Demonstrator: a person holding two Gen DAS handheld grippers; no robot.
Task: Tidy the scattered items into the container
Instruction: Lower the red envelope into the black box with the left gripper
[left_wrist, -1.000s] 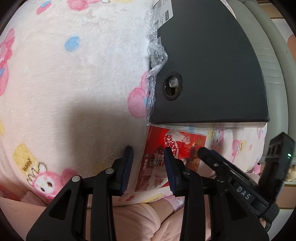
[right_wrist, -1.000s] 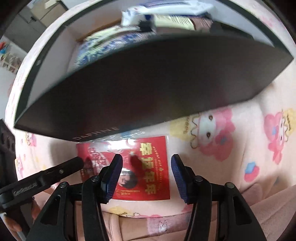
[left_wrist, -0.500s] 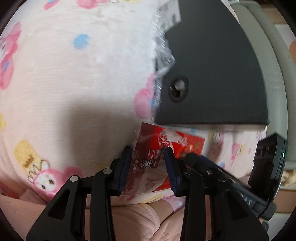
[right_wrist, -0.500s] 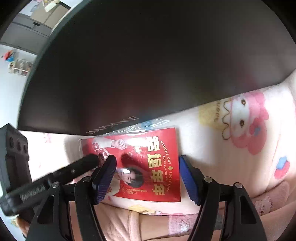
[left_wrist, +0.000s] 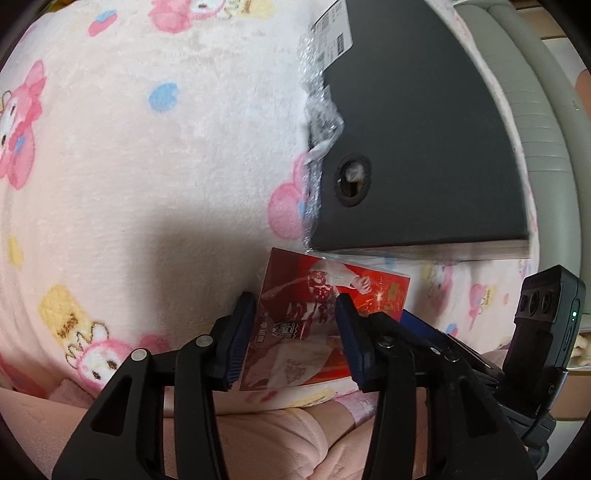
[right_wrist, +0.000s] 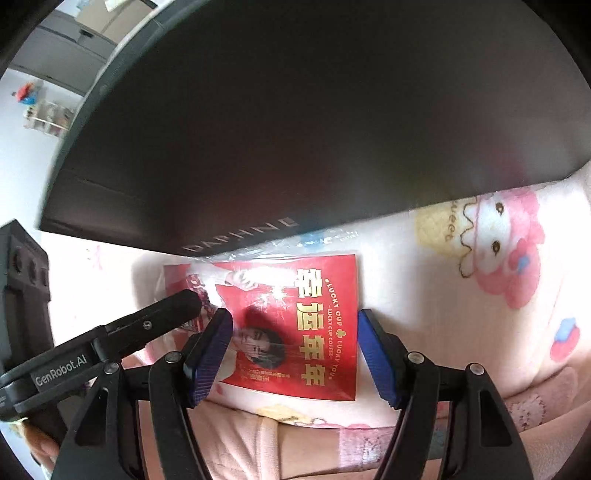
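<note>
Your left gripper (left_wrist: 295, 332) now tilts the red card (left_wrist: 325, 317) up off the blanket (left_wrist: 147, 166), beside the black box (left_wrist: 424, 147). Its fingers stand apart astride the card; whether they pinch it you cannot tell. Your right gripper (right_wrist: 295, 354) spreads wide around it, so lifting can follow.

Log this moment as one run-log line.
stage: picking up red card | left gripper: open, straddling card | right gripper: open, straddling card | black box: beside card on pink blanket

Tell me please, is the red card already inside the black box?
No, in the right wrist view the red card lies flat on the pink blanket, outside and just in front of the black box.
</note>
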